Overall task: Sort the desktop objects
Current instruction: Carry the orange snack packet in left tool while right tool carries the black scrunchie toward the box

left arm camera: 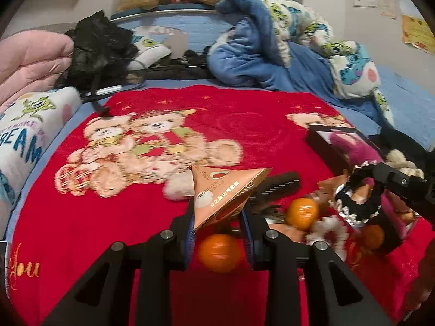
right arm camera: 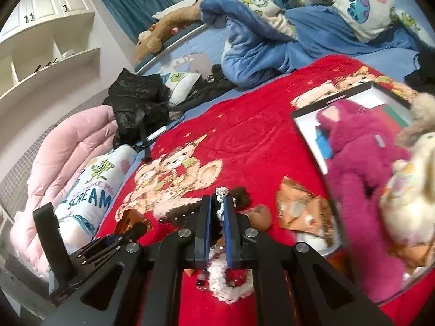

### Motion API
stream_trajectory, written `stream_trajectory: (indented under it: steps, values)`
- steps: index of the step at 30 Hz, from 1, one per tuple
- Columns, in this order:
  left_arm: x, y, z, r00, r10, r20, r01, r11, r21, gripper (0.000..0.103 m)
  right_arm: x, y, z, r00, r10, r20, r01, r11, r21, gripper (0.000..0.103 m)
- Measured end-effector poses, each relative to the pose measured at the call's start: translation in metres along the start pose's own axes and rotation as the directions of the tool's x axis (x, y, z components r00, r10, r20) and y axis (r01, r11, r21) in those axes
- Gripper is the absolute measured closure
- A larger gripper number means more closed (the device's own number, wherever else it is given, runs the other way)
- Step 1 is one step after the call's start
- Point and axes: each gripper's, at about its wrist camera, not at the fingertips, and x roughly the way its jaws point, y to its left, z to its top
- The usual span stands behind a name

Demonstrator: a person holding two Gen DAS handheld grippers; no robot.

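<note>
Packet (left arm camera: 220,195) first: my left gripper (left arm camera: 220,233) has its jaws clamped on the lower corner of a pyramid-shaped probiotic snack packet, which stands lifted above the red teddy-bear blanket (left arm camera: 244,125) with an orange ball (left arm camera: 218,252) lying on the blanket right under it. My right gripper (right arm camera: 217,217) has its jaws nearly together, pinched on a black crocheted scrunchie with white lace edging (right arm camera: 221,193); from the left camera the scrunchie (left arm camera: 359,198) hangs from that gripper over the pile of loose items. A second orange ball (left arm camera: 301,213) and a dark comb (left arm camera: 280,184) lie between the two grippers. More of the same packets (right arm camera: 304,209) sit beside a black-framed tray (right arm camera: 307,116) holding a magenta plush bear (right arm camera: 353,146).

I judge both hands are carrying to a sorting spot. The packet grip is only on a corner, so I would keep the wrist steady and avoid swinging. I would lift the scrunchie clear of the pile before travelling, and keep the grippers well apart.
</note>
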Motion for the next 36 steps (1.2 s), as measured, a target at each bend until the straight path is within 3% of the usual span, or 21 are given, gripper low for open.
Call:
stream_trajectory:
  steps: [9,19,23,27,31,33,36]
  values:
    - [-0.01,-0.089,0.002,0.992,-0.129,0.0,0.128,0.988,0.081,0.073,-0.057,-0.028,0.009,0.995,-0.084,0.058,0.084,0.996,-0.004,0.094]
    - [-0.032,-0.213,-0.004,0.944,-0.328,-0.019,0.327,0.932,0.157,0.073,-0.147,-0.093,0.004,0.964,-0.224,0.14,0.218,0.974,0.057,0.094]
    - [-0.049,-0.254,-0.016,0.932,-0.363,-0.008,0.353,0.901,0.253,0.073,-0.177,-0.113,0.003,0.948,-0.264,0.177,0.248,0.963,0.107,0.094]
    - [-0.055,-0.268,-0.016,0.909,-0.416,-0.022,0.409,0.879,0.244,0.073,-0.194,-0.12,-0.001,0.933,-0.297,0.205,0.279,0.954,0.108,0.094]
    - [-0.057,-0.267,-0.016,0.918,-0.397,-0.019,0.388,0.885,0.257,0.073,-0.2,-0.131,-0.007,0.932,-0.301,0.201,0.278,0.951,0.136,0.094]
    - [-0.055,-0.257,-0.014,0.91,-0.414,-0.026,0.41,0.887,0.214,0.073,-0.2,-0.13,-0.007,0.926,-0.322,0.199,0.302,0.945,0.127,0.094]
    - [-0.052,-0.244,-0.011,0.909,-0.417,-0.017,0.413,0.894,0.175,0.073,-0.197,-0.133,-0.014,0.937,-0.267,0.226,0.234,0.959,0.16,0.094]
